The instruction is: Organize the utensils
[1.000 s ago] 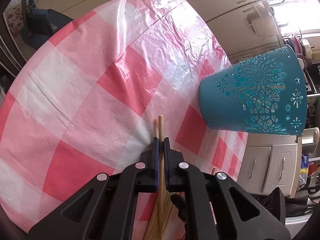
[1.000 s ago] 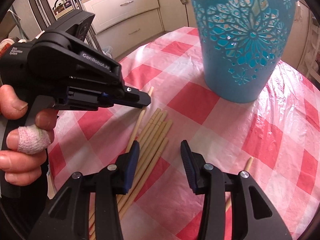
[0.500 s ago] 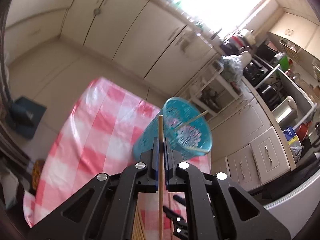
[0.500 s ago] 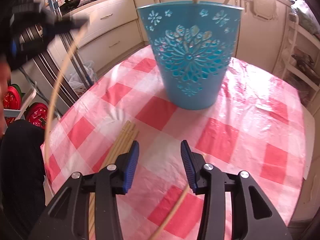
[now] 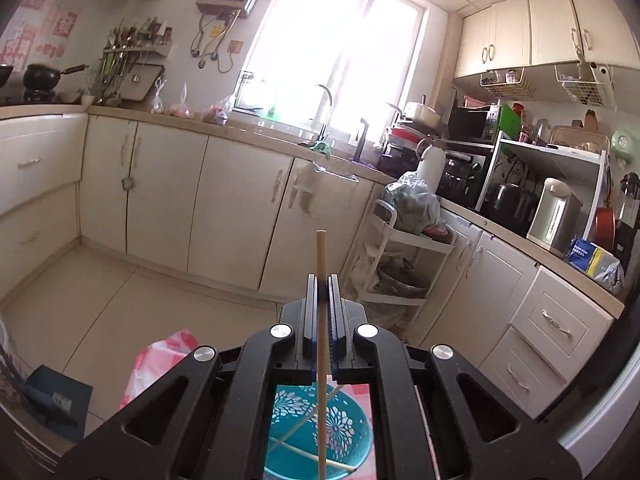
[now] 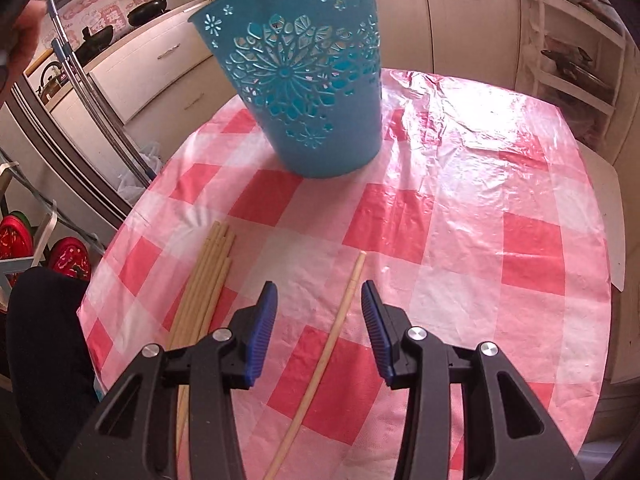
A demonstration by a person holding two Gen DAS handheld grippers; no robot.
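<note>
Blue cut-out basket stood on checked surface. We held left gripper above basket, jaws clamped on chopstick; drop-in step, we judged. Right gripper jaws apart over loose chopstick; next: close, lift.

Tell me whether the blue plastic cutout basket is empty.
Not empty. Through the left claw, the blue plastic cutout basket shows at least two wooden chopsticks lying inside it.
</note>
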